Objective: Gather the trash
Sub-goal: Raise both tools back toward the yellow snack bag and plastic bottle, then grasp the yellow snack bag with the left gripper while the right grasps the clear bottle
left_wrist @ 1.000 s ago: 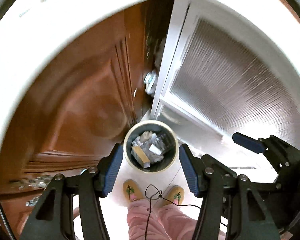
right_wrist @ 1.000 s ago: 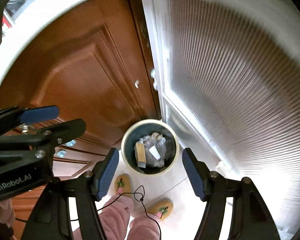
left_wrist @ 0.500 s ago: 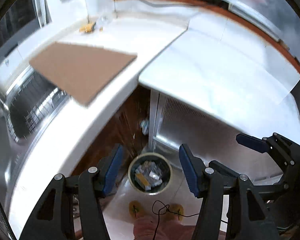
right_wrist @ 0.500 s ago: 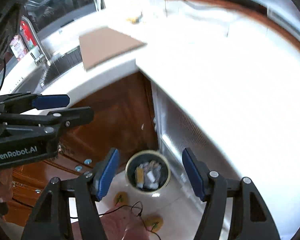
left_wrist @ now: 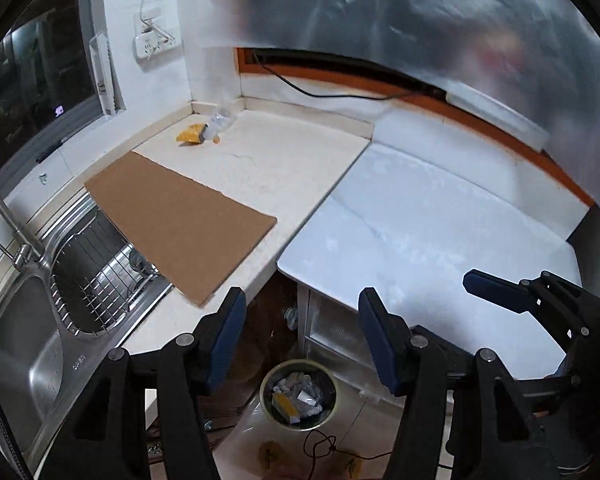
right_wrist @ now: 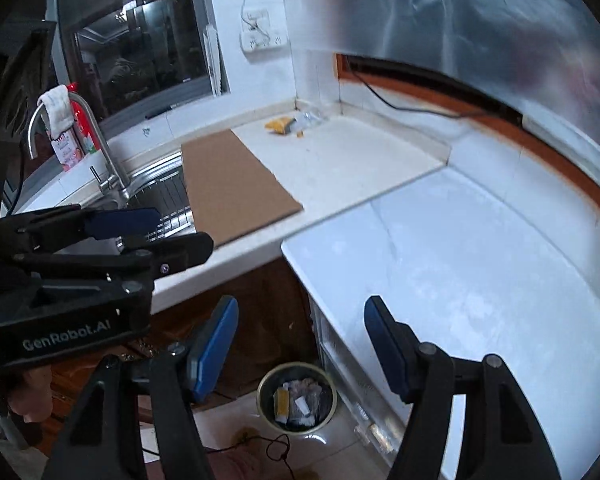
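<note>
1. Left tool (left_wrist: 302, 344): jaws spread wide, nothing between them. It hangs above the counter's front edge, with the trash bin (left_wrist: 298, 396) on the floor showing through the gap.
2. Right tool (right_wrist: 300, 350): jaws likewise spread and empty, held beside the left one over the same bin.
3. Trash remaining on the counter (left_wrist: 260, 160): a yellow wrapper (left_wrist: 190, 135) and a clear plastic bottle (left_wrist: 219, 122) lying on its side, touching or nearly touching, in the far corner near the wall. A small orange scrap (left_wrist: 216, 140) lies just beside them. All are well apart from both tools.
4. Handling, as a judgement: the wrapper looks thin and crinkly, very light and easily pinched at a raised fold. The bottle appears empty, light, smooth and apt to roll or slip; a grip across its body or at the neck seems soundest. The scrap is too small to assess.
5. A brown cardboard sheet (left_wrist: 176, 220) lies flat between the sink (left_wrist: 16, 360) and the trash, partly overhanging the sink basket. Whether it counts as trash cannot be determined.
6. View differences: the right wrist view alone shows the faucet (right_wrist: 100, 148) with a white cloth (right_wrist: 56, 112) draped on it and a red-and-pink carton (right_wrist: 78, 136) behind. The left wrist view alone shows the sink bowl and wire basket (left_wrist: 100, 280) plainly.
7. The bin already holds packaging and looks partly full.
</note>
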Demonstrator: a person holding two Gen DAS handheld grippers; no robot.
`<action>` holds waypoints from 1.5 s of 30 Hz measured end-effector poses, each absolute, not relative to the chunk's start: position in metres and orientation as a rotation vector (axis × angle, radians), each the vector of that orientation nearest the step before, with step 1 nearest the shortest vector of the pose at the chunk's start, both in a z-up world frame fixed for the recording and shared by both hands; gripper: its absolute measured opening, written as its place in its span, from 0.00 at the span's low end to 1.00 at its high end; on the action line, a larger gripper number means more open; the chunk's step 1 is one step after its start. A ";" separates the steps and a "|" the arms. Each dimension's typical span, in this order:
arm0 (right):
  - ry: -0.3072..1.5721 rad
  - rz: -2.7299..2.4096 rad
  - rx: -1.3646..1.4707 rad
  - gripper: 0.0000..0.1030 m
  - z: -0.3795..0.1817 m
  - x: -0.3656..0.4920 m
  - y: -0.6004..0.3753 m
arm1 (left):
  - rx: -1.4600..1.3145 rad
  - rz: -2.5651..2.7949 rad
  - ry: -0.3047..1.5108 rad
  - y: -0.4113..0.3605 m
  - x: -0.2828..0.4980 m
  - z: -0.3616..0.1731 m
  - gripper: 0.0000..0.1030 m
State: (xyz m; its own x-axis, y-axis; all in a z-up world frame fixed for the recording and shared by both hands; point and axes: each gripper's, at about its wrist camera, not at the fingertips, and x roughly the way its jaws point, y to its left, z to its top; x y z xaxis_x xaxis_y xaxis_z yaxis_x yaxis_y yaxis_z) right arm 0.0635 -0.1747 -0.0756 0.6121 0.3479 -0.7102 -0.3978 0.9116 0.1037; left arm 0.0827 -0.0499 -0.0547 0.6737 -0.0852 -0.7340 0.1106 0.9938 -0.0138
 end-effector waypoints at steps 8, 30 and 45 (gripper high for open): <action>0.762 0.448 -0.101 0.64 -0.040 0.081 -0.166 | 0.030 -0.043 0.812 -0.028 0.088 -0.016 0.62; 0.795 0.420 -0.061 0.64 0.048 0.266 -0.086 | 0.120 -0.065 0.809 0.120 0.274 0.075 0.67; 0.960 0.275 0.047 0.64 -0.010 0.493 -0.010 | 0.053 -0.166 1.014 0.187 0.536 -0.017 0.67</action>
